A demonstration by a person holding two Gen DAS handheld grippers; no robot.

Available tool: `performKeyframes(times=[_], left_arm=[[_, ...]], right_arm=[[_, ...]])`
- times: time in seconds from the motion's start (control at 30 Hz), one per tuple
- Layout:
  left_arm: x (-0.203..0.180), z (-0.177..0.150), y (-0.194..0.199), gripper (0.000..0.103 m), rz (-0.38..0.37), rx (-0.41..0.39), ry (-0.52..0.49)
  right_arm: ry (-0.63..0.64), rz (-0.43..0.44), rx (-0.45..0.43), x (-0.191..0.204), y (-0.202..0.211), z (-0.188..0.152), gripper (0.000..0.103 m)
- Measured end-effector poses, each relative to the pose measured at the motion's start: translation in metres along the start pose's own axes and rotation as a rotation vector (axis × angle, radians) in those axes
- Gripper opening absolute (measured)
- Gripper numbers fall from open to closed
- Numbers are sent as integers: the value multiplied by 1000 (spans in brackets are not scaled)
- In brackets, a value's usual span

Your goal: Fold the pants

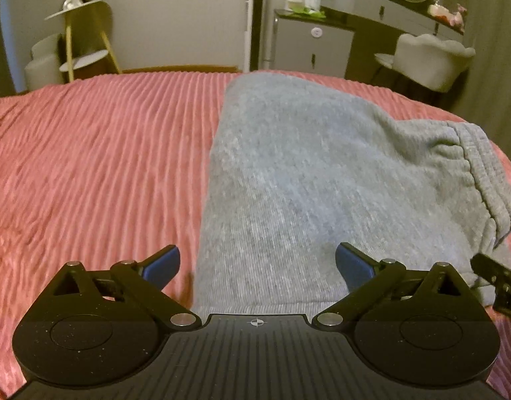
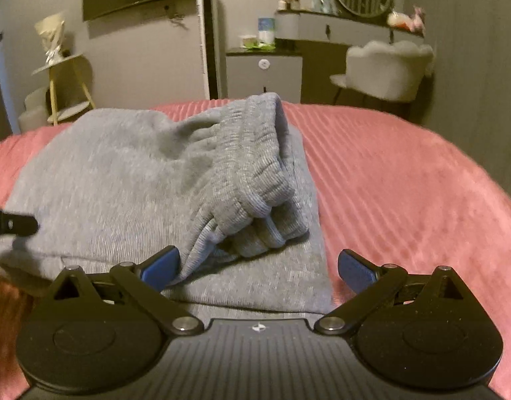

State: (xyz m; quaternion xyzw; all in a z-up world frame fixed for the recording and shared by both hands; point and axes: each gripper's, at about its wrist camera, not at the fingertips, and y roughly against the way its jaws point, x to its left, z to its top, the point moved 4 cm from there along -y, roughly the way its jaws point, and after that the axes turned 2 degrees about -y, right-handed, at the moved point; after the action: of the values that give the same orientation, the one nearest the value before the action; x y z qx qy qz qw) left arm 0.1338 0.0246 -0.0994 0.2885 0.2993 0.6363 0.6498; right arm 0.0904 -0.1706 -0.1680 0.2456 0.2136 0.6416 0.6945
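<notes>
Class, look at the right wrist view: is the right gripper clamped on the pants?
No, the right gripper is open, its fingers apart above the grey pants.

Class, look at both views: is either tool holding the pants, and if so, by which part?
Nothing is held. The left tool and right tool are both open above the folded grey pants on the pink bedspread.
</notes>
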Motion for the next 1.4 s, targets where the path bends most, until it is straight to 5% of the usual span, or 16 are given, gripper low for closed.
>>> performKeyframes(times=[0.13, 0.27, 0.5, 0.7, 0.9, 1.07, 1.2, 1.4], left_arm=[[1, -1, 1, 103, 8, 6, 15], [8, -6, 7, 103, 14, 19, 36], [20, -29, 26, 103, 42, 51, 99], [15, -71, 27, 102, 208, 236, -16], [-2, -78, 60, 102, 143, 159, -64], [-18, -89, 66, 102, 110, 209, -118], [-19, -94, 62, 102, 85, 283, -92], [-10, -92, 64, 102, 113, 260, -46]], right_arm=[[85, -29, 24, 2, 4, 0, 100], [174, -239, 124, -3, 20, -6, 100], [70, -94, 170, 4, 84, -51, 100], [-32, -165, 148, 0, 118, -53, 100], [-130, -148, 262, -9, 123, -64, 100], [-106, -150, 234, -3, 129, -63, 100], [-37, -177, 295, 6, 118, -67, 100], [16, -170, 306, 22, 110, -68, 100]])
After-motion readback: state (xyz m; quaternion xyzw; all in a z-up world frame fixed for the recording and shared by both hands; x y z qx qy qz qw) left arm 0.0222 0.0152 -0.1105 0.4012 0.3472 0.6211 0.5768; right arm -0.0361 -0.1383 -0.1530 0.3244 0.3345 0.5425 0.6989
